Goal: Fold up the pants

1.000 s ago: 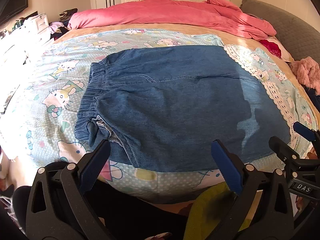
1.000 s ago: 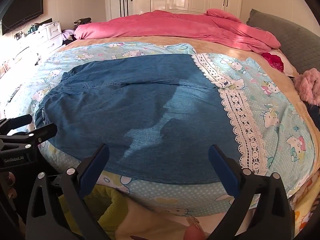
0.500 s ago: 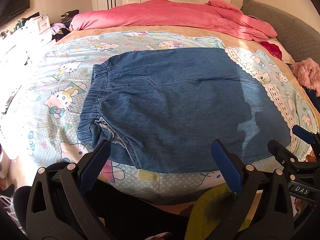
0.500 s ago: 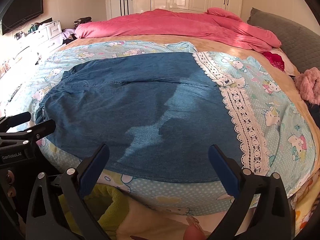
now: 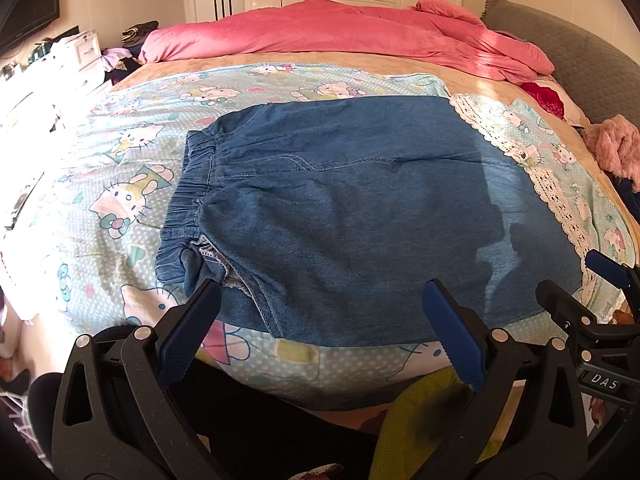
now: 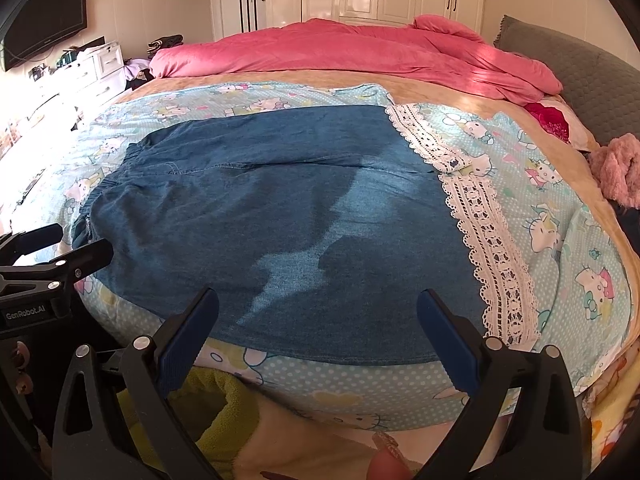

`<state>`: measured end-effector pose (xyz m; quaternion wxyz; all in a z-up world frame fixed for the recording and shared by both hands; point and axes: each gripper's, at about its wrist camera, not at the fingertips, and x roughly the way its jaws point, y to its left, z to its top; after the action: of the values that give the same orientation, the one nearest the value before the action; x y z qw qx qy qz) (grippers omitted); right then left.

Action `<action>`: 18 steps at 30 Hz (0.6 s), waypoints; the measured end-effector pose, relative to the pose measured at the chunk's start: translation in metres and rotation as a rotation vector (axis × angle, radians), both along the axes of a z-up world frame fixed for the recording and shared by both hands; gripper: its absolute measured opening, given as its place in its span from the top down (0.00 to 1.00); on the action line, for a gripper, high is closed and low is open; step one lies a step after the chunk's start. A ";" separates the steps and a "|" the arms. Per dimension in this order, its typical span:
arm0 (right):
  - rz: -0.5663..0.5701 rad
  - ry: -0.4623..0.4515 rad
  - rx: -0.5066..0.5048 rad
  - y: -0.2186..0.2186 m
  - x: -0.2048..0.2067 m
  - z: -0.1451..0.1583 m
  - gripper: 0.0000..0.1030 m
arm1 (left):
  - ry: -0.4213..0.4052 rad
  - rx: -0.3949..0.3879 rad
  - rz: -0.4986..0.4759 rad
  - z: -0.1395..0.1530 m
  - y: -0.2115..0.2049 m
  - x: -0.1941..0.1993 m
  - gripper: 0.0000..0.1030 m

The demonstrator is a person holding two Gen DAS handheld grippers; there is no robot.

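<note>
Pants (image 5: 352, 216) of blue denim lie flat on the cartoon-print sheet (image 5: 120, 200) of the bed, already doubled into a broad rectangle, and we hold both tools just short of the near hem. Their long axis runs across us, from nine o'clock to three o'clock: the elastic waistband (image 5: 188, 200) sits at nine o'clock, the far end stops against the lace trim (image 6: 480, 232) at three o'clock. Our left gripper (image 5: 320, 320) hangs spread wide and empty, with the waistband corner at about eleven o'clock from it, so that hand is the nearer one for the waist. Our right gripper (image 6: 316, 320) is likewise spread wide and pinching nothing, with the near hem at twelve o'clock and the trim-side corner at about one o'clock. We judge the next fold will bring one short end over the other, so each tool should take the near corner on its own side. A pink quilt (image 6: 340, 56) lies bunched well beyond, at twelve o'clock.
</note>
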<state>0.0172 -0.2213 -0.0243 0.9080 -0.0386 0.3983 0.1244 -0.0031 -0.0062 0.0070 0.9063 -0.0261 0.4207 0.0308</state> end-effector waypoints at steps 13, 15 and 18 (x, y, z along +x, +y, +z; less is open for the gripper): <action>0.000 -0.001 0.001 0.000 0.000 0.000 0.04 | -0.003 0.002 0.002 0.000 0.000 0.000 0.08; -0.002 -0.002 0.001 0.000 0.000 0.001 0.04 | -0.003 0.005 0.003 0.000 0.000 0.000 0.08; -0.002 -0.003 0.002 0.001 0.000 0.001 0.04 | -0.003 0.003 0.003 0.000 0.000 0.000 0.08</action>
<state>0.0172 -0.2205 -0.0236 0.9087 -0.0374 0.3969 0.1238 -0.0033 -0.0058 0.0073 0.9069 -0.0253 0.4194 0.0327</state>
